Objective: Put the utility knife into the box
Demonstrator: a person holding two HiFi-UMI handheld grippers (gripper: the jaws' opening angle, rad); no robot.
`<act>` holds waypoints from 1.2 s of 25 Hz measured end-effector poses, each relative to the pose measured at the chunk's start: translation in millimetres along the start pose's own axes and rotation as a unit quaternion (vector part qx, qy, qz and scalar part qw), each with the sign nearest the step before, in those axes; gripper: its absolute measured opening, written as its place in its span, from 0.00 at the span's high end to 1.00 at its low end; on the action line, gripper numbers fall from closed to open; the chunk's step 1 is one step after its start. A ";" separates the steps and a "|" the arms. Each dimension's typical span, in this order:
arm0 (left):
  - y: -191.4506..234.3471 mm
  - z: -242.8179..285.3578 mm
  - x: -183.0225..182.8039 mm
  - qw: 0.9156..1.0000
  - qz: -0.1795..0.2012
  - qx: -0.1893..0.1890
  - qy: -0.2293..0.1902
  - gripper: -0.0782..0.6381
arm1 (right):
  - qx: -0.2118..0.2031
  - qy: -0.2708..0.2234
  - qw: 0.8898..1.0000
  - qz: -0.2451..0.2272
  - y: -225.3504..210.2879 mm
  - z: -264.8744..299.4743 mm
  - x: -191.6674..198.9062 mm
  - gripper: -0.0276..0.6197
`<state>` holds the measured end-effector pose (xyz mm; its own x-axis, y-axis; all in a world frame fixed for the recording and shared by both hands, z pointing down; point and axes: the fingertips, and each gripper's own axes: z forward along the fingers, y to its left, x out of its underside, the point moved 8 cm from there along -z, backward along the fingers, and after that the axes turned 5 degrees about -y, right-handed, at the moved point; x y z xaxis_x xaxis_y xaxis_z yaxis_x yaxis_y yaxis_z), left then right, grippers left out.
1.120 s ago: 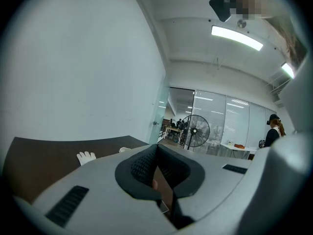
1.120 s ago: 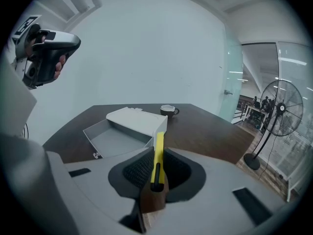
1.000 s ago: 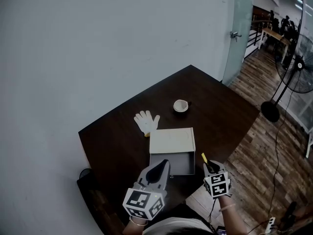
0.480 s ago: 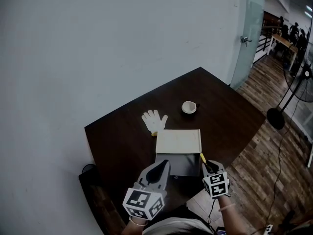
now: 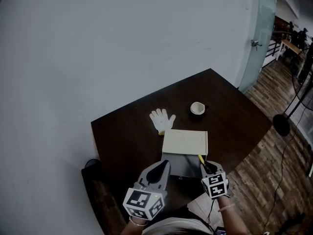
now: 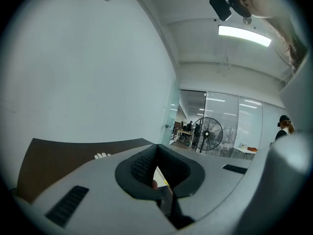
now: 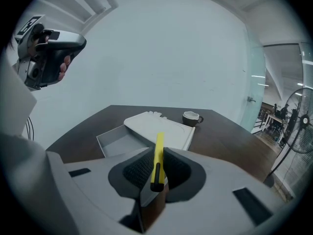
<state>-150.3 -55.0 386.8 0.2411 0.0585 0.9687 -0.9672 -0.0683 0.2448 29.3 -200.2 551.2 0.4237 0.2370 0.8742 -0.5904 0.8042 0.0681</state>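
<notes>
Transport step: utility knife (image 7: 159, 151) clamped in right hand-held gripper (image 5: 204, 166), held near open box (image 7: 105, 142). Left hand-held gripper (image 5: 161, 166) closed, empty. Next: knife to be lowered in, released.

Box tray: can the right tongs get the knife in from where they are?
Probably yes. The right tongs hold the utility knife just short of the tray, which faces up and open. The lid sits at its far side, and nothing lies between.
</notes>
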 end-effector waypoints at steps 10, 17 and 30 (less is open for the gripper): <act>13.1 -10.6 -2.5 1.000 -0.001 -0.024 -0.003 0.87 | -0.029 0.000 0.999 -0.020 15.1 17.6 -11.9 0.86; 22.2 -14.9 -3.9 0.999 -0.005 -0.038 -0.005 0.87 | -0.050 0.004 0.998 -0.035 24.4 28.8 -18.4 0.86; 36.4 -23.6 -2.6 0.998 -0.010 -0.068 -0.006 0.87 | -0.093 0.018 0.992 -0.084 40.4 49.4 -22.5 0.86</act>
<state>-188.1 -34.2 392.3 0.2602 0.0463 0.9645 -0.9641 0.0678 0.2568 -38.0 -199.9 558.1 0.5325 0.1075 0.8395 -0.3732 0.9201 0.1189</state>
